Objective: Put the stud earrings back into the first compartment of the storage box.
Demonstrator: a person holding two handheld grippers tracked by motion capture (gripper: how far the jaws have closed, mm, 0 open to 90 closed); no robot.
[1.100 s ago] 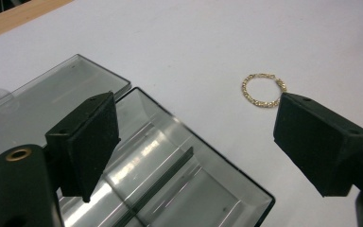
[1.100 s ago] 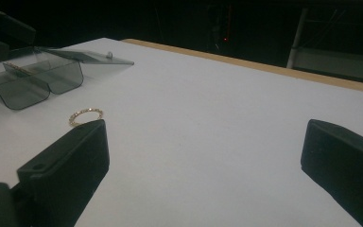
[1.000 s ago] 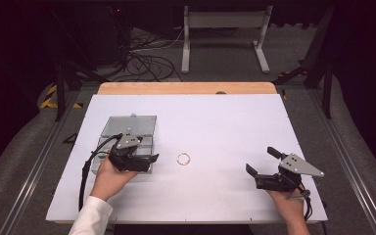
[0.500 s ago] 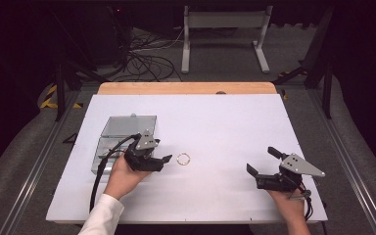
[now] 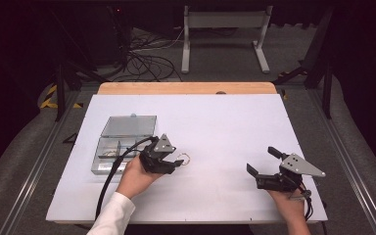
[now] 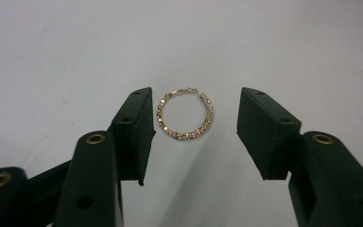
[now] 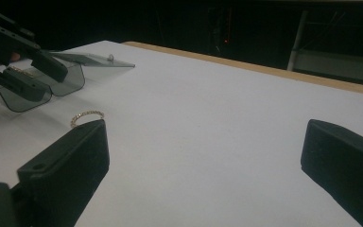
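Gold chain bracelet [image 6: 185, 115] lying flat on the white counter [image 5: 225, 127], left of middle toward the near edge — not yet picked up. Left gripper [image 6: 194, 124] straddling it, jaws apart. Open clear case [image 5: 123, 142] waiting near the left edge. Right gripper [image 5: 260, 164] idle by the near right corner — jaws apart, holding nothing.
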